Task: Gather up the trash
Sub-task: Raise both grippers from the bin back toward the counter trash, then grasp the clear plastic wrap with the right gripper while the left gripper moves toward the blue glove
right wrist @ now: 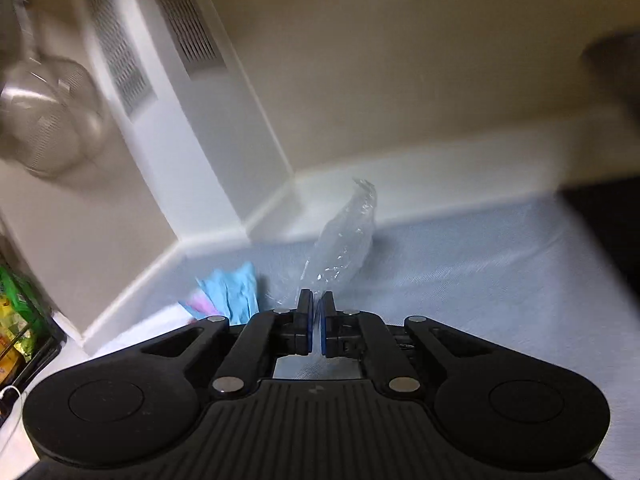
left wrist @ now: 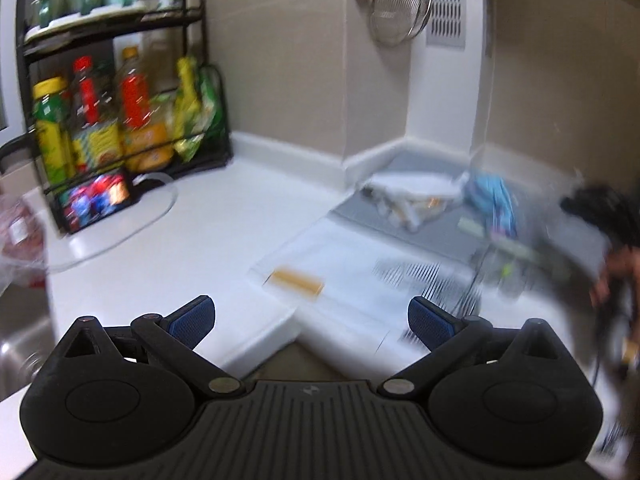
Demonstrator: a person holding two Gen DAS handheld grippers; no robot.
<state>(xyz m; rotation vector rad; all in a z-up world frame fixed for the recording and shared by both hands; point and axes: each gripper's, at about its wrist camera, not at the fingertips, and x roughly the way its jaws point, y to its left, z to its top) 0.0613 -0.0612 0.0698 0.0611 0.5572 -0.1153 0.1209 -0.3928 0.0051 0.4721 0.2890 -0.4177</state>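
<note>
My right gripper [right wrist: 317, 300] is shut on a crumpled clear plastic wrapper [right wrist: 344, 236] that sticks up from between its pads, above a grey-blue mat [right wrist: 480, 280]. A blue glove or cloth [right wrist: 234, 290] lies just left of it on the mat. My left gripper [left wrist: 310, 312] is open over the front of the white counter, nothing between its fingers. Ahead of it lie a flat white sheet with a tan strip [left wrist: 298, 280], a clear bag of white and orange scraps [left wrist: 408, 200] and the blue cloth [left wrist: 494, 196]. At the right edge of the left wrist view, the black right gripper [left wrist: 596, 204] and a hand are blurred.
A black wire rack [left wrist: 120, 120] with bottles and packets stands at the back left of the counter, with a glass lid [left wrist: 132, 224] in front of it. A metal strainer [left wrist: 400, 8] hangs on the wall. A sink [left wrist: 20, 344] lies at the left edge.
</note>
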